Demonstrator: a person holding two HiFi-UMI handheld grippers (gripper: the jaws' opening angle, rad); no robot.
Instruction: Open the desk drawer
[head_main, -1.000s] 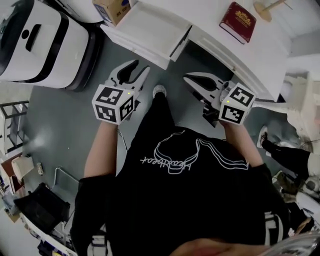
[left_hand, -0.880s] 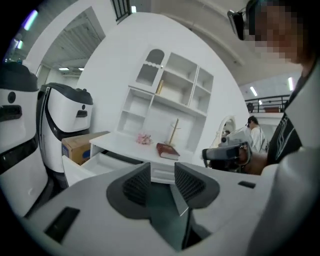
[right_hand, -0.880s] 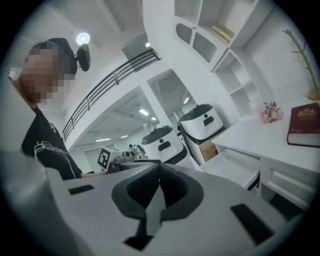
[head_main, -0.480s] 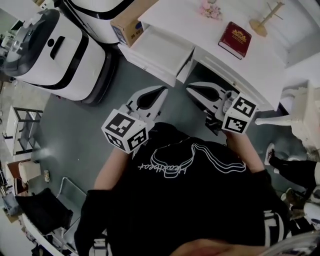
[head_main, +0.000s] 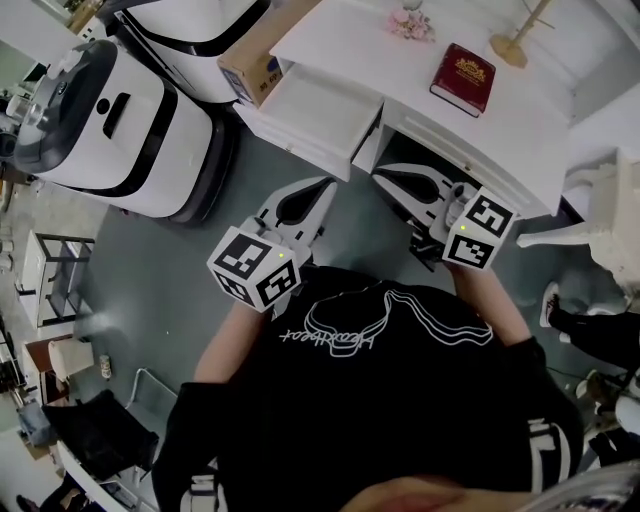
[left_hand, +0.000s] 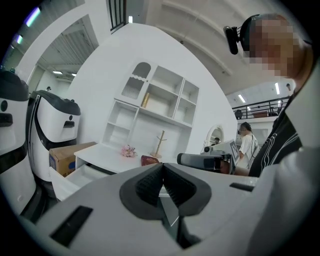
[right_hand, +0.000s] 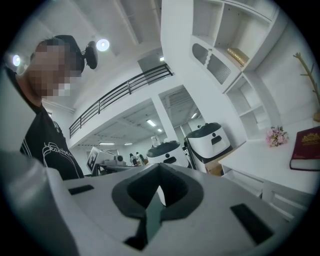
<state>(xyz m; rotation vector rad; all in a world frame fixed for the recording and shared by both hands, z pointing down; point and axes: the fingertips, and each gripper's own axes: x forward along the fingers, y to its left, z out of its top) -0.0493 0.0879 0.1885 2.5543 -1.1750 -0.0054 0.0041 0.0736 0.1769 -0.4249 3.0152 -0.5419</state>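
Jaws on my left gripper (left_hand: 161, 169) are pressed together, pad to pad, with nothing between them. In the head view this gripper hangs in front of the person's chest, short of the drawer (head_main: 312, 110) and not touching it.

That drawer is what I came for, and it already stands pulled well out from under the front edge of the white surface (head_main: 520, 110), towards its left end. Its pale inside is open to the camera. A cardboard box (head_main: 256, 68) sits just beside the surface's left corner, behind the drawer.

Further right, my right gripper (right_hand: 159, 171) is also closed, its jaws meeting on nothing. From above its tip lies near the drawer's right side. Its own view puts the drawer off to the lower right, apart from the jaws, so I read no contact. A red book (head_main: 462, 72) lies on the surface towards the back edge, untouched.

As I judge it, the opening itself is done: the drawer is out and neither tool is on it. All that seems left is to keep both grippers clear, unless I want it out a little further.
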